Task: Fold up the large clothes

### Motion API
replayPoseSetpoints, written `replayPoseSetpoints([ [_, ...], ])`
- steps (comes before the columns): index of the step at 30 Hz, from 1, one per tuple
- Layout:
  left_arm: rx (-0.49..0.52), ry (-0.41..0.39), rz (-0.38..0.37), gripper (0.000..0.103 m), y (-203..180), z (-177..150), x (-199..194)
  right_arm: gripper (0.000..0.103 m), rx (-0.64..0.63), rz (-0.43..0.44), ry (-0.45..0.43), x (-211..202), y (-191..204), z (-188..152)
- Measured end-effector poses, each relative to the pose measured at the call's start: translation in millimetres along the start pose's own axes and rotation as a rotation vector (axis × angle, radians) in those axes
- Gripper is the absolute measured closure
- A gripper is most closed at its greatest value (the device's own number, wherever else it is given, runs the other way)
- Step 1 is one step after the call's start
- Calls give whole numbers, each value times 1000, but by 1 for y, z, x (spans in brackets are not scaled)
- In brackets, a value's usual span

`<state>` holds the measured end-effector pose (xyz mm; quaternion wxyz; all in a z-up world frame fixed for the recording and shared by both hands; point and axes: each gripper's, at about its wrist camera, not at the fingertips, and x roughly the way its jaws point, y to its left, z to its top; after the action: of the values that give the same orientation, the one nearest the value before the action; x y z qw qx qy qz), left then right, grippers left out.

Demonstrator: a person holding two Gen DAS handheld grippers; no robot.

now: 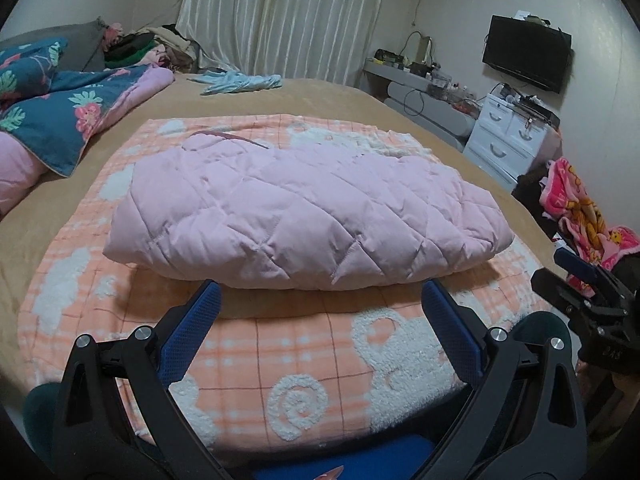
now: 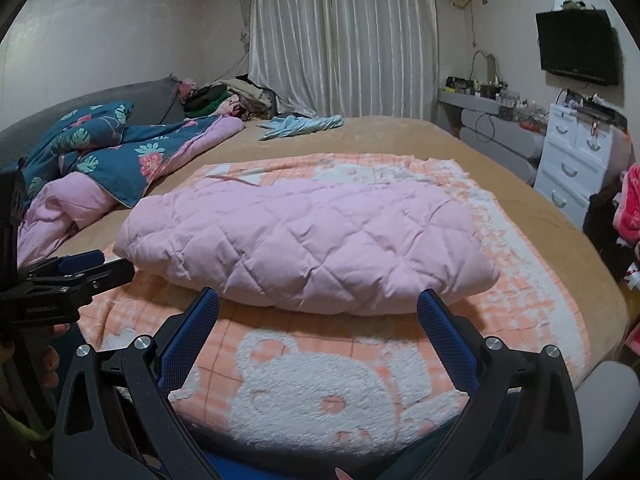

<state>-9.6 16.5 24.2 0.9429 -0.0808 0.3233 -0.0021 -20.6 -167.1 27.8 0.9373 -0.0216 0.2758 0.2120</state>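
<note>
Right now both my left gripper [image 1: 320, 300] and right gripper [image 2: 318, 306] hang with fingers spread, empty, before the folded pink quilted jacket [image 1: 308, 212] near the bed's [image 1: 328, 100] front edge, whose puffy layers may spring apart.

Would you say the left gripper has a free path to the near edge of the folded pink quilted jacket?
Probably yes: the left gripper is open, right before the pink quilted jacket, with only bare blanket between them.

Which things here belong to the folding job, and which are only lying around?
Job:
pink quilted jacket, folded
left gripper, open
right gripper, open

Lying about:
peach bear blanket beneath the jacket
floral quilt
light blue garment
</note>
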Motion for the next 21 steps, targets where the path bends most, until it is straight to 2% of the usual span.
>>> replayPoseSetpoints([
  [21,-3,17,42,9,4,-1,1,4,-1,1,-2,-3,1,1],
])
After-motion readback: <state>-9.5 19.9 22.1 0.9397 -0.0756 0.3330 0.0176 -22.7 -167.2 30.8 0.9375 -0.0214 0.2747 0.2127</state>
